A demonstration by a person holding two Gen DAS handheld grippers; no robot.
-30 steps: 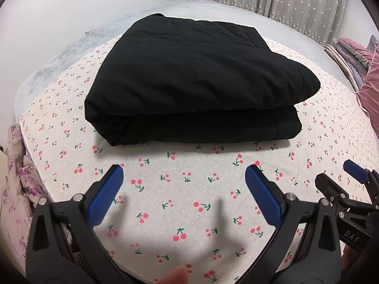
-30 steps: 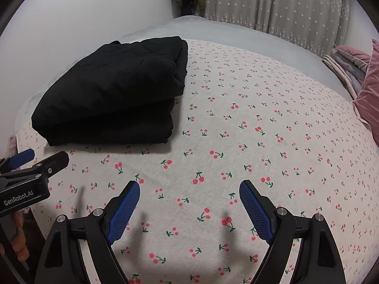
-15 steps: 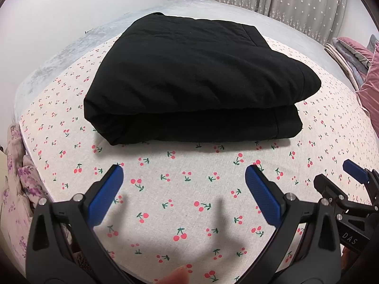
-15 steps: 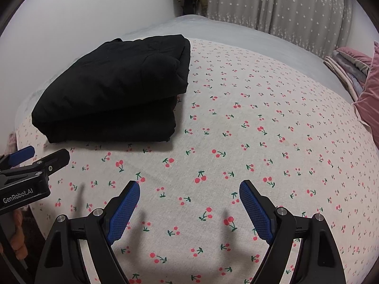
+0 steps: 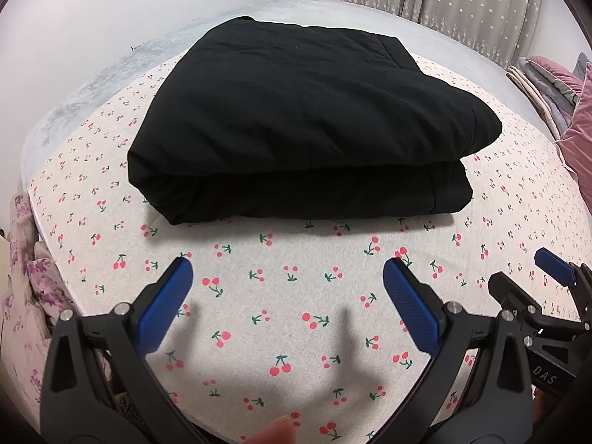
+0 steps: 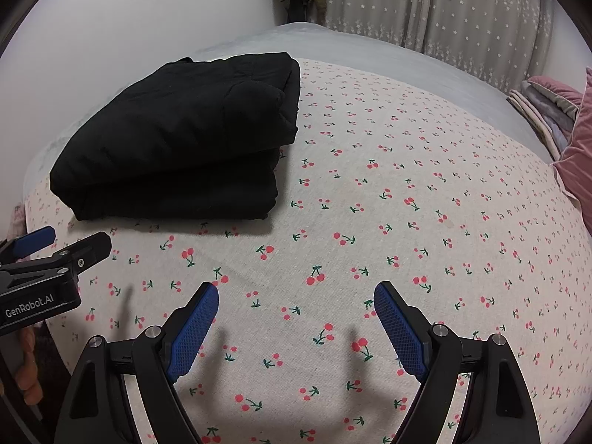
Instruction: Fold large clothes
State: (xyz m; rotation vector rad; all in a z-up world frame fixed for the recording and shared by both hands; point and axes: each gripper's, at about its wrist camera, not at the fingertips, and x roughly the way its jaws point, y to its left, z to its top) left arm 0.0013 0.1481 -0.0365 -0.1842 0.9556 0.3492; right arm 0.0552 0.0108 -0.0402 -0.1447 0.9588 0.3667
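A black padded garment (image 5: 307, 125) lies folded in a thick rectangular stack on the cherry-print sheet (image 5: 281, 296). It also shows in the right wrist view (image 6: 185, 140), at the left. My left gripper (image 5: 288, 270) is open and empty, a short way in front of the stack's near fold. My right gripper (image 6: 296, 292) is open and empty over bare sheet, to the right of the stack. Each gripper shows at the edge of the other's view, the right gripper (image 5: 547, 285) and the left gripper (image 6: 63, 244).
The bed's left edge has a purple floral cloth (image 5: 22, 259) hanging beside it. Pink pillows and folded blankets (image 6: 555, 118) lie at the right. A grey cover (image 6: 333, 40) spans the far end, with a curtain (image 6: 444, 3) behind.
Both grippers have drawn back slightly from the folded garment; it sits a little farther and higher in both views. Both stay open.
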